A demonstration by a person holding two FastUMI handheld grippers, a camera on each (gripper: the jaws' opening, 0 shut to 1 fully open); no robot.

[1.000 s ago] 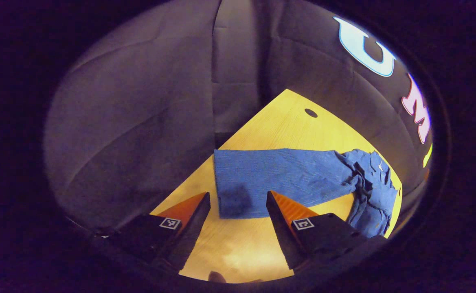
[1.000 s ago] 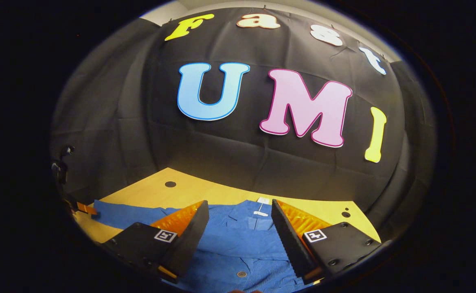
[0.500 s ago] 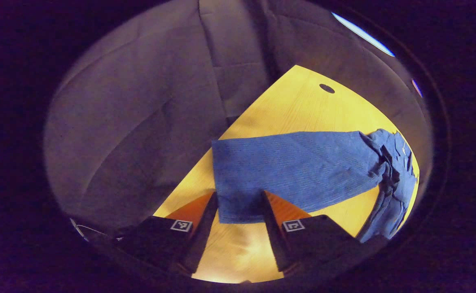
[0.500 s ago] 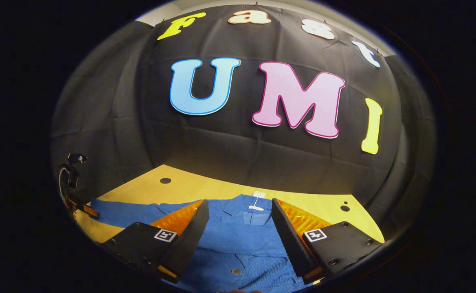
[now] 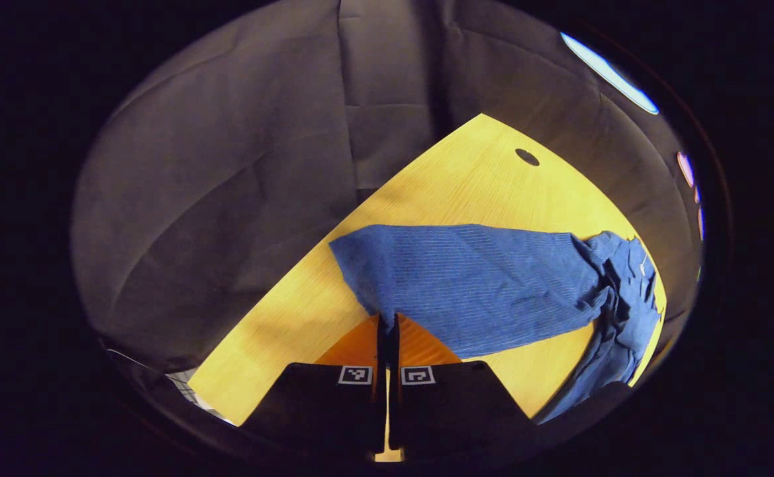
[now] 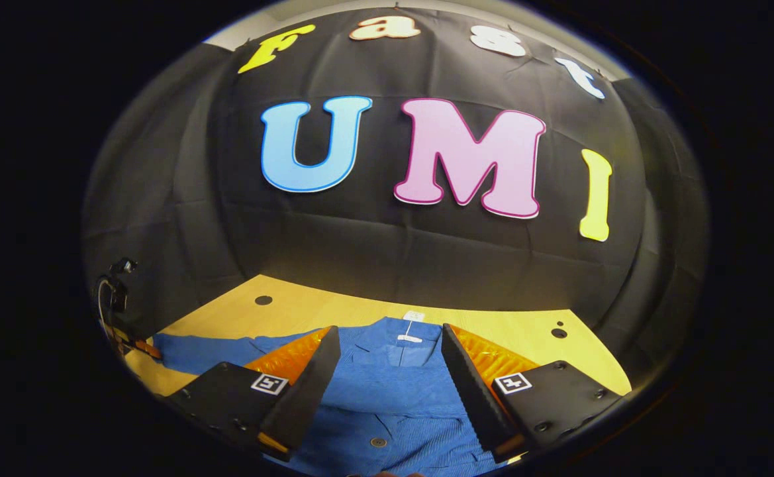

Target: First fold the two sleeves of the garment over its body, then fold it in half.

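A blue shirt lies on the yellow table (image 5: 466, 179). Its long sleeve (image 5: 479, 278) stretches flat toward me in the left gripper view, and the bunched body (image 5: 625, 298) sits at the right. My left gripper (image 5: 387, 324) is shut on the near corner of the sleeve's cuff, which is pulled to a point between the fingers. In the right gripper view my right gripper (image 6: 390, 330) hangs open above the shirt's front (image 6: 387, 397), with the collar and its white tag (image 6: 413, 317) just past the fingertips. The left gripper (image 6: 138, 344) sits at the sleeve's end (image 6: 208, 348), far left.
The table has round holes (image 5: 527, 157) (image 6: 559, 332) near its back corners. Dark cloth walls stand close behind the table on the far and left sides. The table's left edge runs right beside the cuff.
My left gripper moved forward over the cuff and shut on its near corner, drawing that corner inward. The right gripper stayed open above the shirt's front.
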